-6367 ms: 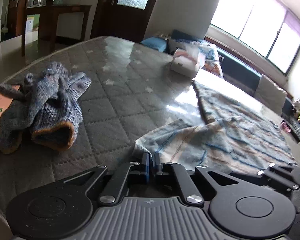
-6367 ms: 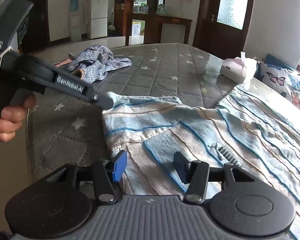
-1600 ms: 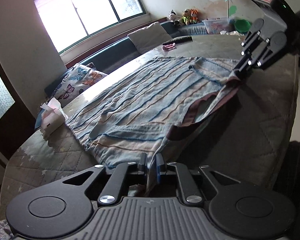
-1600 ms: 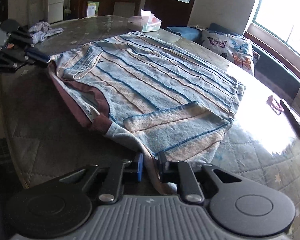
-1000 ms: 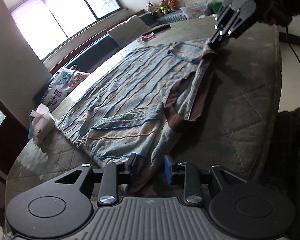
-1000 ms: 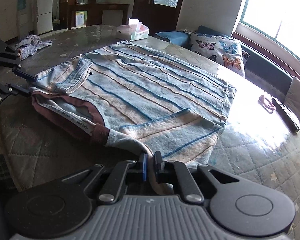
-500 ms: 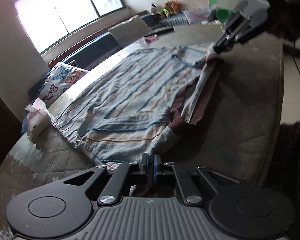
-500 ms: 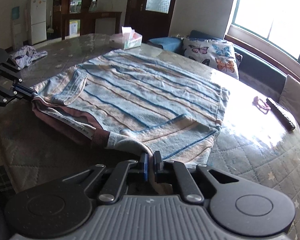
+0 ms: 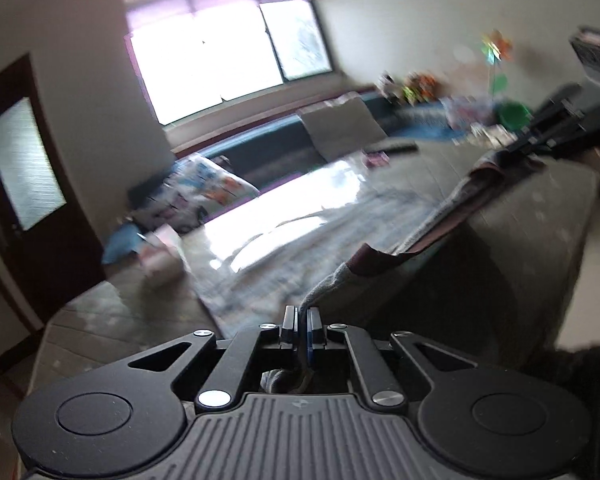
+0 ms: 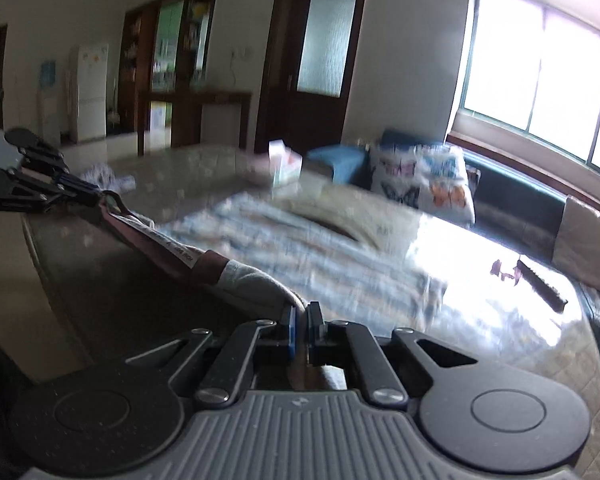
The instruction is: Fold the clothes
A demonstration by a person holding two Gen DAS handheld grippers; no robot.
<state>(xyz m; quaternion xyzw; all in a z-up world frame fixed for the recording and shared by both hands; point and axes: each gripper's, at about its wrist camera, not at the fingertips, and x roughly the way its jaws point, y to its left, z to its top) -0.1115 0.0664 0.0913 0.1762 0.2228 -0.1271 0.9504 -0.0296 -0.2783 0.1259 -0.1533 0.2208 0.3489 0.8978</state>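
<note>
A blue-and-tan striped shirt (image 9: 340, 216) lies spread on the quilted grey surface (image 9: 532, 232). Its near edge, with a maroon inner lining, is raised and stretched between both grippers. At the bottom of the left wrist view, my left gripper (image 9: 302, 320) is shut on one grey corner of that edge. My right gripper (image 10: 299, 318) is shut on the other corner. Each shows in the other's view: the right gripper (image 9: 514, 152) at the upper right, the left gripper (image 10: 98, 196) at the left. The shirt (image 10: 308, 252) looks blurred in both views.
A tissue box (image 10: 284, 164) stands at the far edge of the surface, beside a butterfly cushion (image 10: 424, 178) on a dark bench under the window. A small grey garment (image 10: 106, 172) lies at the far left. A dark bar (image 10: 540, 284) lies at the right.
My left gripper shut on the shirt's near corner. Both grippers then rose, lifting the near edge off the surface and pulling it taut.
</note>
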